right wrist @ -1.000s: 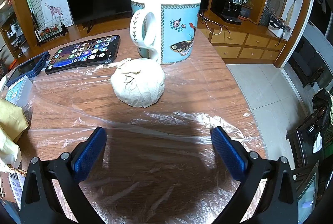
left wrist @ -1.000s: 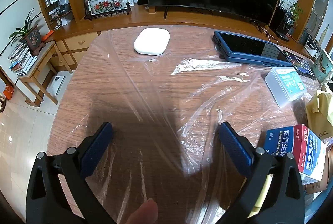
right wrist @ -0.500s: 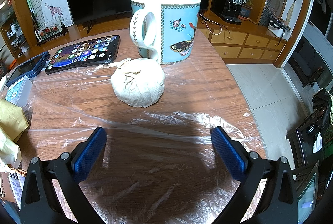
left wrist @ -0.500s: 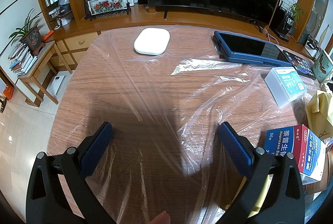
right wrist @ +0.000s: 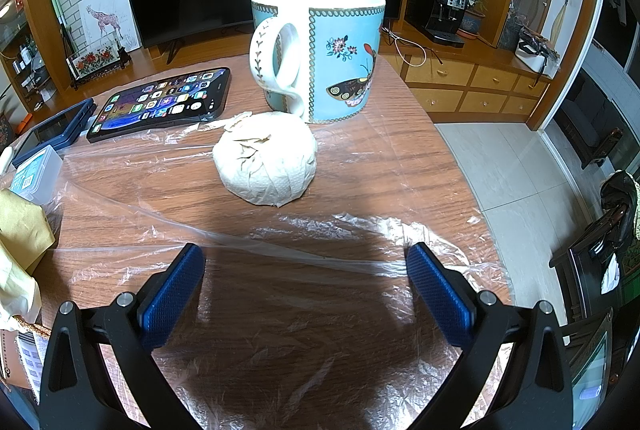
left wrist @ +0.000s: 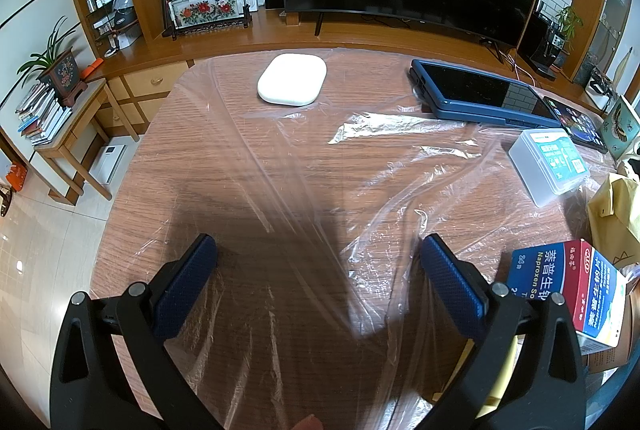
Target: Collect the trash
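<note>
while both jaws gape wide and empty, the right gripper (right wrist: 306, 280) faces a crumpled paper ball (right wrist: 265, 163) at twelve o'clock; the left gripper (left wrist: 318, 270) hovers over plastic film (left wrist: 360, 190).

The left gripper (left wrist: 318, 262), blue-padded jaws spread wide, hovers over a wooden table (left wrist: 224, 150) under crinkled clear plastic film (left wrist: 384, 198). A white rounded case (left wrist: 292, 79) lies far ahead.
</note>
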